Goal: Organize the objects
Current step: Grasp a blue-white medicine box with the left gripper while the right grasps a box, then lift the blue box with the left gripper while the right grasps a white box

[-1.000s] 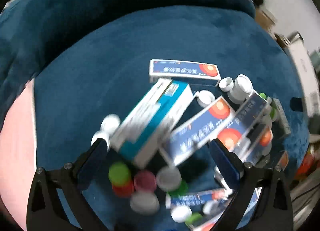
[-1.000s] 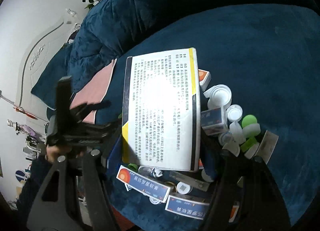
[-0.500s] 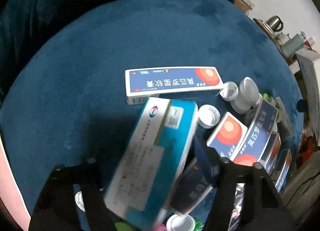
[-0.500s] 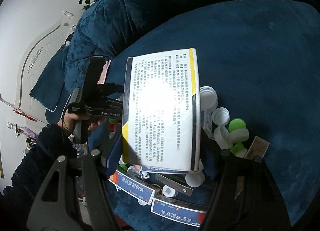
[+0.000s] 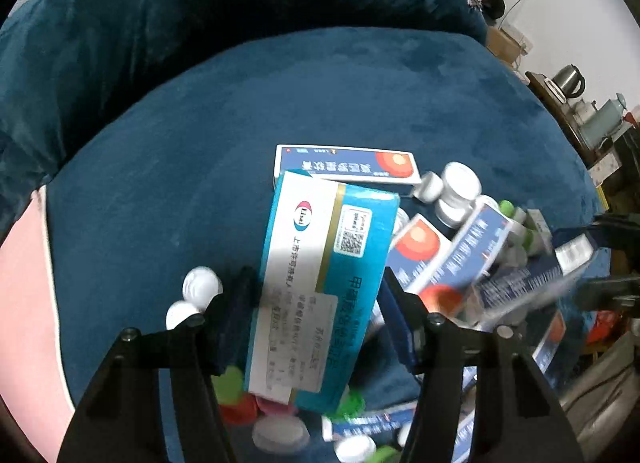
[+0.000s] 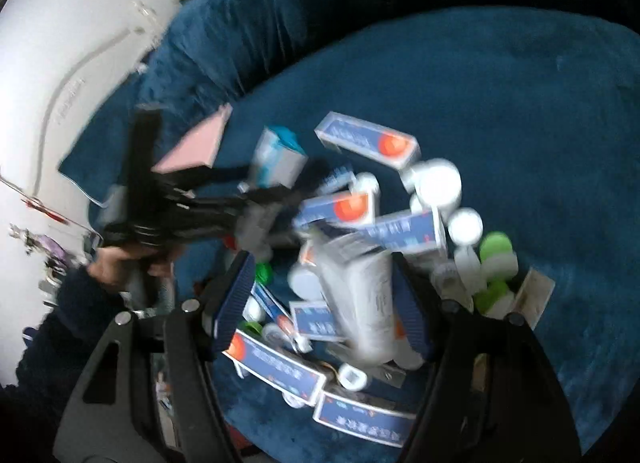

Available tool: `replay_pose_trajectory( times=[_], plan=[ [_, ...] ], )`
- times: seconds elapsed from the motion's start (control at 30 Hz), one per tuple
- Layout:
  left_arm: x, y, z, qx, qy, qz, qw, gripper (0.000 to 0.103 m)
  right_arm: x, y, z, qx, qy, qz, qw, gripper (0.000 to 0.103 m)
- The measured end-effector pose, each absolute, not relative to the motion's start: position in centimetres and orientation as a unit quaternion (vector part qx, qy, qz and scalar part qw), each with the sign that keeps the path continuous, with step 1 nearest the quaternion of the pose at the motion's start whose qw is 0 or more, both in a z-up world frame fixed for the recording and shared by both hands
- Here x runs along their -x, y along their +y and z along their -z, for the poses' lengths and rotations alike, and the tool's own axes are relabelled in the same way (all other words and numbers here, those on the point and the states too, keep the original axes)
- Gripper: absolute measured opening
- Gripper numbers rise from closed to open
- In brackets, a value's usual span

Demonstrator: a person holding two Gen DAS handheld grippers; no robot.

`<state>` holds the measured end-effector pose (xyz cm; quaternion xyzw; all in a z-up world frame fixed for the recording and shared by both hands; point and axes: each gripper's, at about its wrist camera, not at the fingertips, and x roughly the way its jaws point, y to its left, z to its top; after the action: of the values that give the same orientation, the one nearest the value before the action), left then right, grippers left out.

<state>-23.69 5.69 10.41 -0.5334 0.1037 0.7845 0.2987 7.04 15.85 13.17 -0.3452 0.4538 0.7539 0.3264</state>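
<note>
My left gripper (image 5: 318, 303) is shut on a teal and white medicine box (image 5: 320, 283), held above a pile of blue boxes with red circles (image 5: 420, 247), white bottles (image 5: 460, 183) and coloured caps (image 5: 232, 383) on a blue velvet cushion (image 5: 200, 143). My right gripper (image 6: 324, 299) is open; a blurred white box (image 6: 360, 295) is tilted between its fingers, touching only the right pad as far as I can tell. The left gripper with its teal box (image 6: 276, 159) shows in the right wrist view.
A pink pad (image 5: 24, 303) lies at the cushion's left edge. The cushion's raised blue back (image 5: 240, 3) is behind. Kettles and clutter (image 5: 580, 103) stand at the far right. Green caps (image 6: 496, 251) sit at the pile's right side.
The left gripper has closed on the teal box and lifted it. The right gripper has opened, and the large white box it held is tipping down between its fingers.
</note>
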Motion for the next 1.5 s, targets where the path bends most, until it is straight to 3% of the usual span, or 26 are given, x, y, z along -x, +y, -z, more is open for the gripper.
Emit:
replay_pose_trajectory(
  times=[0.13, 0.23, 0.37, 0.5, 0.7, 0.9, 1.0, 1.07, 1.1, 1.17, 1.2, 1.23, 1.27, 1.5],
  plan=[
    [21.8, 5.2, -11.6, 0.527, 0.094, -0.790, 0.297, 0.062, -7.3, 15.5, -12.0, 0.386, 0.447, -0.737, 0.329, 0.069],
    [21.3, 4.7, -11.5, 0.526, 0.085, -0.794, 0.291, 0.062, -6.7, 14.6, -13.1, 0.405, 0.383, -0.753, 0.351, 0.070],
    [20.9, 4.3, -10.2, 0.538, 0.073, -0.790, 0.284, 0.062, -6.5, 13.2, -14.0, 0.409, 0.335, -0.770, 0.357, 0.088],
    [20.3, 4.3, -9.1, 0.544, 0.074, -0.788, 0.279, 0.062, -5.3, 12.3, -13.2, 0.437, 0.312, -0.793, 0.287, 0.088],
    [20.5, 4.5, -7.1, 0.556, 0.080, -0.785, 0.263, 0.062, -2.1, 8.2, -9.6, 0.551, 0.165, -0.788, 0.222, 0.088],
    [20.4, 4.5, -5.6, 0.563, 0.084, -0.780, 0.259, 0.065, -1.5, 6.2, -5.9, 0.625, 0.072, -0.751, 0.203, 0.089],
    [20.5, 4.4, -5.3, 0.564, 0.078, -0.781, 0.256, 0.068, -1.0, 6.2, -5.2, 0.623, 0.033, -0.749, 0.223, 0.095],
    [20.4, 4.3, -5.4, 0.565, 0.070, -0.780, 0.258, 0.061, -0.6, 6.5, -4.8, 0.626, 0.025, -0.743, 0.235, 0.094],
    [20.4, 4.2, -5.4, 0.565, 0.064, -0.781, 0.258, 0.057, -0.6, 6.6, -4.6, 0.628, 0.027, -0.741, 0.237, 0.091],
    [20.5, 4.1, -5.6, 0.566, 0.057, -0.782, 0.255, 0.057, -0.9, 6.9, -5.2, 0.619, 0.049, -0.750, 0.229, 0.069],
    [20.4, 4.0, -5.6, 0.565, 0.053, -0.782, 0.257, 0.057, -1.0, 7.1, -5.7, 0.612, 0.061, -0.755, 0.228, 0.064],
    [20.4, 3.8, -5.6, 0.566, 0.048, -0.782, 0.259, 0.057, -1.3, 7.4, -6.4, 0.599, 0.085, -0.763, 0.227, 0.033],
    [20.3, 3.7, -5.7, 0.564, 0.042, -0.782, 0.260, 0.057, -1.4, 7.9, -6.8, 0.591, 0.107, -0.765, 0.234, 0.020],
    [19.5, 3.0, -6.4, 0.559, 0.026, -0.789, 0.252, 0.057, -2.3, 8.3, -7.1, 0.584, 0.147, -0.764, 0.232, 0.021]
  ],
)
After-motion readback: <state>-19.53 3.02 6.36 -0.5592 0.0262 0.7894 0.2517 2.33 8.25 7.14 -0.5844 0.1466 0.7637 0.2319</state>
